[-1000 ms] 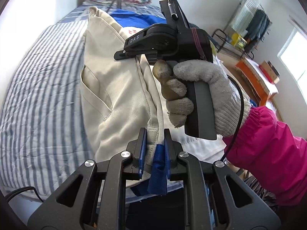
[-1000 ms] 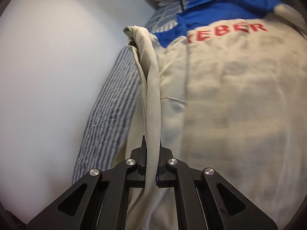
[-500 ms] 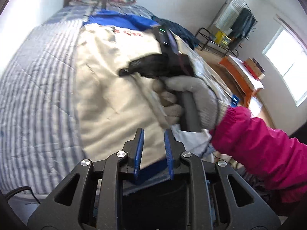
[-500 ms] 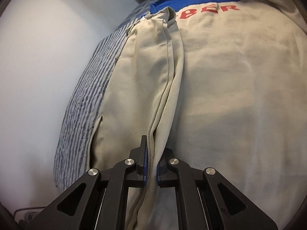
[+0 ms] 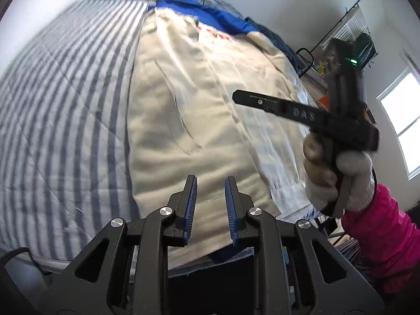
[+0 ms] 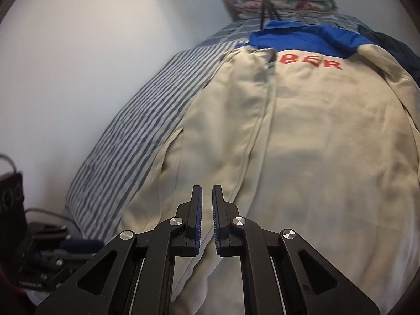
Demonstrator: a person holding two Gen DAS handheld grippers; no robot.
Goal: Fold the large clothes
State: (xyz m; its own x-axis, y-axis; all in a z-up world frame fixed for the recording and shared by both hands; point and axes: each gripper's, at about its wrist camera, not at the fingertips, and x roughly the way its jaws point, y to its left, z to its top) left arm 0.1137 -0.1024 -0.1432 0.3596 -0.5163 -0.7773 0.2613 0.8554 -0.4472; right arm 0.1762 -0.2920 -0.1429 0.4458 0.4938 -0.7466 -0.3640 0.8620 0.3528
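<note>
While the left gripper (image 5: 209,183) hovers over the hem end of the jacket (image 5: 199,120), its blue-padded fingers (image 5: 190,197) stand a little way apart with nothing between them; only the cream cloth shows through the gap, lying flat below. The right gripper (image 6: 207,193) has its fingers (image 6: 197,210) nearly together, a thin slit left between the pads, and no fabric is caught there either. In the left wrist view that right gripper (image 5: 237,97) shows from the side, held above the jacket's right half by a hand in a pale knitted glove (image 5: 338,176) with a pink sleeve (image 5: 380,231) behind it.

The jacket is cream with a blue yoke (image 6: 307,38) and red lettering (image 6: 309,61) just below the yoke. It lies spread on a blue-and-white striped bedspread (image 5: 65,99), and a folded-in sleeve (image 6: 246,120) runs lengthwise over the jacket's left part, from near the lettering down towards the right gripper. A slanted pocket (image 5: 170,110) shows on the jacket's left side. Beyond the yoke, at the far end of the bed, sits a patterned bundle of bedding (image 6: 281,0).
</note>
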